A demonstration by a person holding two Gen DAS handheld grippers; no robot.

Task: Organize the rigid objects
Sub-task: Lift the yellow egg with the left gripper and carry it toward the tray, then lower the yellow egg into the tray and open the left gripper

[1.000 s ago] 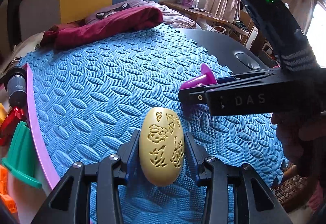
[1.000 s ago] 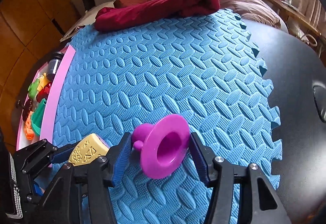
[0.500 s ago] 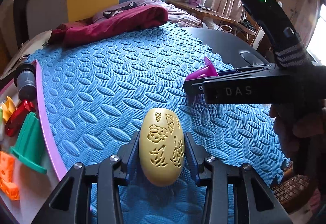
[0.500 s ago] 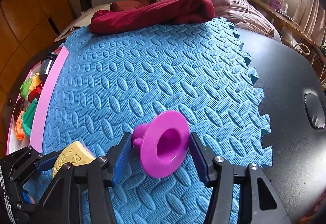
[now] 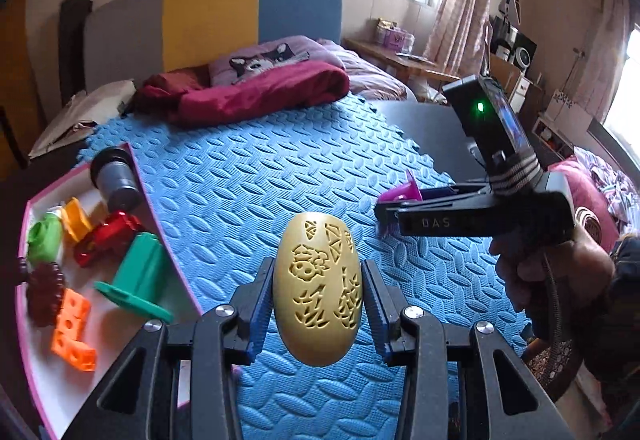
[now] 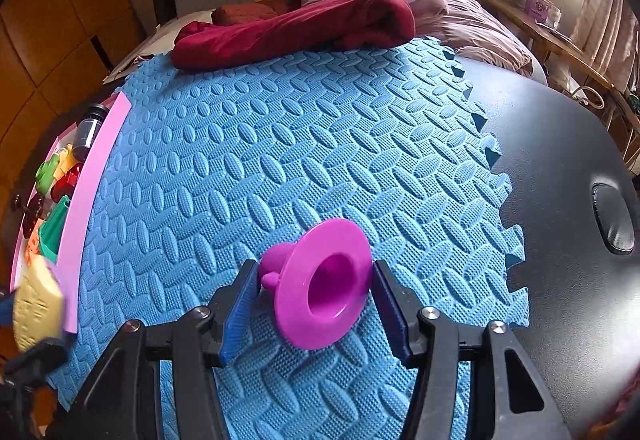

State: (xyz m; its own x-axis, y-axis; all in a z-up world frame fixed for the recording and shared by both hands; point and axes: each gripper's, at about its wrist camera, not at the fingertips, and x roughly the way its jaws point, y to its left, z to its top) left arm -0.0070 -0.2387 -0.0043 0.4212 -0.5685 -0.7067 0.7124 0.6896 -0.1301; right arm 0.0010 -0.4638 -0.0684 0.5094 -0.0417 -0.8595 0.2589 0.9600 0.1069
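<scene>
Claws: two, left claw (image 5: 318, 304) and right claw (image 6: 312, 292).
Yellow egg-shaped pieces: one (image 5: 318, 290), between the left claw's fingers.
Magenta flanged cups: one (image 6: 324, 284), between the right claw's fingers.
Pink-rimmed trays: one (image 5: 136, 175).
Pieces in tray, as far as countable: seven.
- grey cylinder: one (image 5: 116, 175)
- green flanged cup: one (image 5: 138, 280)
- red piece: one (image 5: 106, 236)
- orange perforated blocks: one (image 5: 74, 328)
- light green piece: one (image 5: 44, 240)
- yellow-orange piece: one (image 5: 78, 217)
- dark red gear: one (image 5: 44, 294)
Blue foam mats: one (image 6: 280, 143).
Dark red blankets: one (image 5: 256, 95).
</scene>
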